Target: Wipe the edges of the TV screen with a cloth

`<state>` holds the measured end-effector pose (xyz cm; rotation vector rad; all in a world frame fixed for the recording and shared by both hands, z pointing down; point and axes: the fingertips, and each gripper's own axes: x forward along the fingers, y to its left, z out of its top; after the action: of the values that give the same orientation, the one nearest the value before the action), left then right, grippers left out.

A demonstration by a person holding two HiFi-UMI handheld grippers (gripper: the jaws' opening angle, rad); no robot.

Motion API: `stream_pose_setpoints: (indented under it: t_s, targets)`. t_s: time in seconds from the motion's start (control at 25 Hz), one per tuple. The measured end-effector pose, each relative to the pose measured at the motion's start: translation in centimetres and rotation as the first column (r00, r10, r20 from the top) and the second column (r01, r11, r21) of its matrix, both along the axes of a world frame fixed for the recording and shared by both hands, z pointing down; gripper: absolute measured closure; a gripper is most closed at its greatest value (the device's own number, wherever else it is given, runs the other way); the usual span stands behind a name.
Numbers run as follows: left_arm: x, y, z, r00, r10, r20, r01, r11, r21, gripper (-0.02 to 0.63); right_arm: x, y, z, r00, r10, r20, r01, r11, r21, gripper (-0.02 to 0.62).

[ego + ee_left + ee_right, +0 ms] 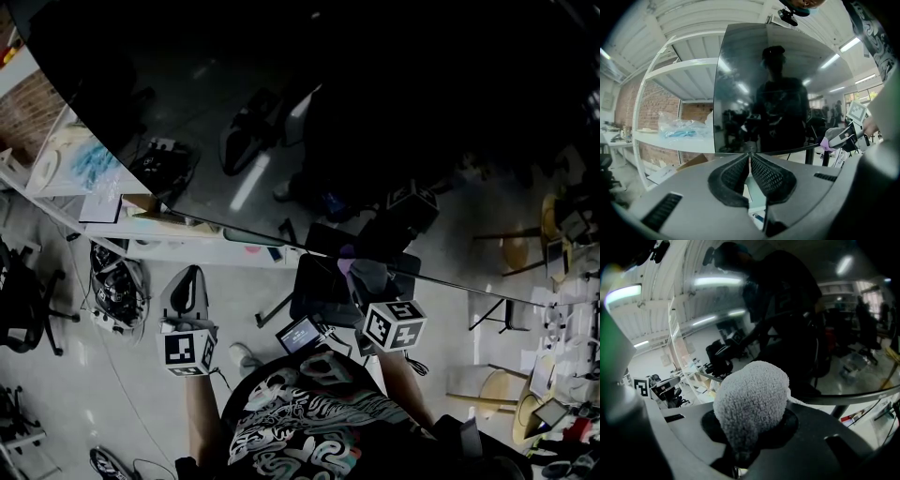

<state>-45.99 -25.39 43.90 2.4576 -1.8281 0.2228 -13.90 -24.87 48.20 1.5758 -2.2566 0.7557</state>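
Observation:
The big dark TV screen (356, 122) fills the top of the head view, and its bottom edge (450, 279) runs down to the right. My right gripper (364, 274) is shut on a fuzzy grey cloth (750, 401), holding it right at that bottom edge. From the left gripper view the cloth (828, 141) touches the screen's lower edge (787, 151). My left gripper (190, 277) hangs below the screen's lower left part, apart from it. Its ribbed pads (764, 173) are pressed together with nothing between them.
A white shelf unit (94, 211) with plastic bags (682, 129) stands behind the screen's left side. Cables (117, 281) and an office chair (23, 300) lie on the floor at left. The TV stand's base (319, 292) is below the edge; stools (516, 251) stand at right.

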Motion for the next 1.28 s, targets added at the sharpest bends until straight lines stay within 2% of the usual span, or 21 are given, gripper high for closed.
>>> stream_pose_setpoints:
  t_s: [1.28]
  targets:
    - [-3.2, -0.2, 0.3, 0.999, -0.034, 0.014, 0.034, 0.999, -0.009, 0.577, -4.4, -1.6, 0.6, 0.999, -0.049, 0.019, 0.049, 0.999, -0.009, 0.48]
